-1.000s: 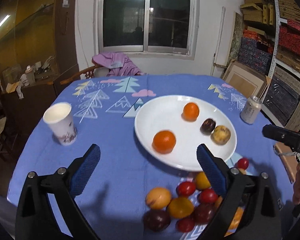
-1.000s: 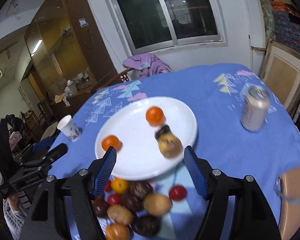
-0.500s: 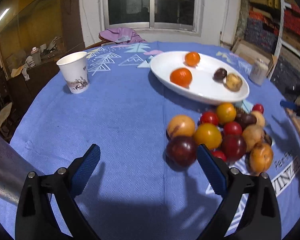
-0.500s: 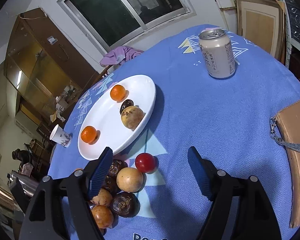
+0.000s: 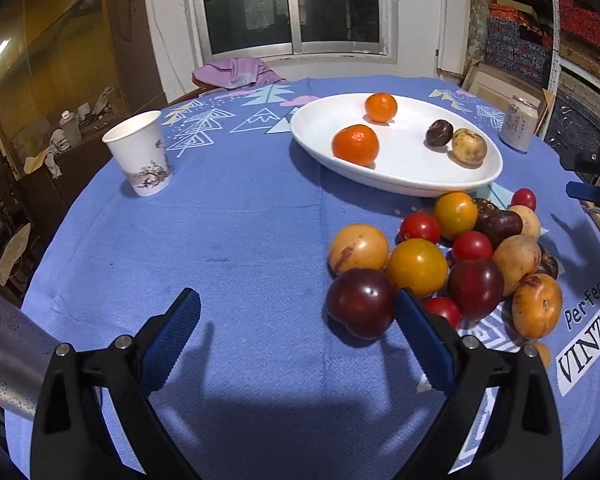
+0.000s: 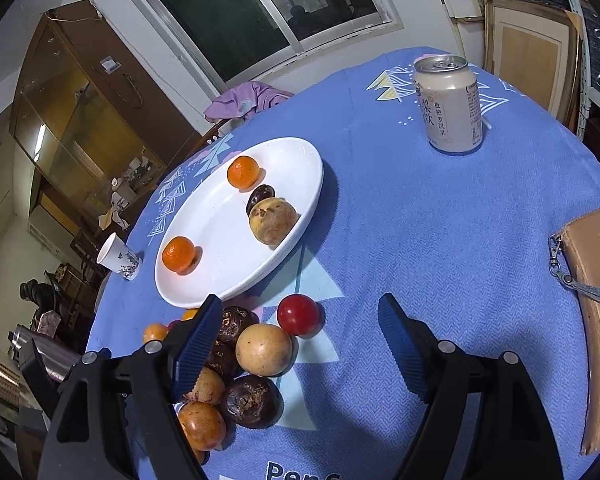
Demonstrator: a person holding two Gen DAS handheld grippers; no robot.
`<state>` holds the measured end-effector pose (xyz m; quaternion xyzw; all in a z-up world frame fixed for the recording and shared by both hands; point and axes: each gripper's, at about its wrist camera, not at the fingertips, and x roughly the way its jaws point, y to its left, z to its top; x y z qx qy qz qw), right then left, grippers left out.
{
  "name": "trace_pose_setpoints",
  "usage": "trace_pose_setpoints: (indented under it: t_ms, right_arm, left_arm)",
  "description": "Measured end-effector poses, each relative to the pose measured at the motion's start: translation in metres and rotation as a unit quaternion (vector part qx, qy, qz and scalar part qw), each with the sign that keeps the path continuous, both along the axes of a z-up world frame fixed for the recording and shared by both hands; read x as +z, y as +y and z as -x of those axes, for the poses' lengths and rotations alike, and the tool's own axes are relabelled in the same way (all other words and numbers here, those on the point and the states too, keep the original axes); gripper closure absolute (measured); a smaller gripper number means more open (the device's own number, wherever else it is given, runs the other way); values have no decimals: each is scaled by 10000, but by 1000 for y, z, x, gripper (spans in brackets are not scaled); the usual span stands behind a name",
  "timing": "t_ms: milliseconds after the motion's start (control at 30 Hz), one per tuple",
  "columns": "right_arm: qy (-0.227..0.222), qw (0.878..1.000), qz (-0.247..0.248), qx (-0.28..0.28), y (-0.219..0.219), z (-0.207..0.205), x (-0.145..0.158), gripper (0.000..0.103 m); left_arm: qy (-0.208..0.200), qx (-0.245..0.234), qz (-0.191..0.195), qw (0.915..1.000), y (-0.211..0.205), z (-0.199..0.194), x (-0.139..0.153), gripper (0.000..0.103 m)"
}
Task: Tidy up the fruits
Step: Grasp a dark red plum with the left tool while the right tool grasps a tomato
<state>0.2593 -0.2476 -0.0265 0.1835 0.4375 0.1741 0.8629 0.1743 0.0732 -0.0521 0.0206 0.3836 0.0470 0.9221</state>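
On the round desk with the blue patterned cloth (image 5: 240, 240) stands an oval white plate (image 5: 404, 176). It carries two orange mandarins (image 5: 356, 145), one small dark purple fruit (image 5: 439, 133) and one yellow-brown speckled fruit (image 5: 469, 147); the last two touch each other.

The other fruits lie in a heap (image 5: 452, 256) on the cloth, just beside the near edge of the plate: red, yellow, dark purple and brown ones.

The left tongs (image 5: 296, 336) are wide open and hold nothing. Their right blue pad is next to a dark red plum (image 5: 360, 302) at the near edge of the heap.

The right tongs (image 6: 296, 344) are also wide open and empty. A round yellow-brown fruit (image 6: 263, 349) and a small red tomato (image 6: 298, 314) lie on the cloth between the pads.

A white paper cup (image 5: 140, 152) stands well to the left of the plate, and a beige drink can (image 6: 450, 104) stands beyond it on the right.
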Motion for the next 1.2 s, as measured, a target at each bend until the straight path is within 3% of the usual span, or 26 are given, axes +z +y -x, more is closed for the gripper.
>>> trace_pose_setpoints:
  t_ms: [300, 400, 500, 567, 733, 1033, 1200]
  right_arm:
    - [-24, 10000, -66, 13, -1, 0, 1, 22]
    - [-27, 10000, -53, 20, 0, 1, 1, 22]
    - [-36, 10000, -50, 20, 0, 1, 1, 22]
    - [-46, 10000, -51, 9, 0, 1, 1, 22]
    - [-41, 10000, -3, 47, 2, 1, 1, 22]
    - [-48, 9998, 113, 131, 8, 1, -1, 22]
    - [-33, 9993, 265, 249, 16, 0, -4, 22]
  left_arm:
    - [-133, 643, 379, 9971, 36, 27, 3, 4]
    - [-285, 474, 399, 9977, 32, 31, 7, 4]
    - [-278, 148, 162, 9994, 16, 31, 6, 6]
    - [-327, -85, 112, 9994, 7, 33, 8, 24]
    - [7, -350, 240, 9991, -1, 21, -1, 45]
    - [260, -577, 382, 9973, -10, 6, -11, 52]
    - [410, -424, 649, 9961, 0, 0, -16, 64]
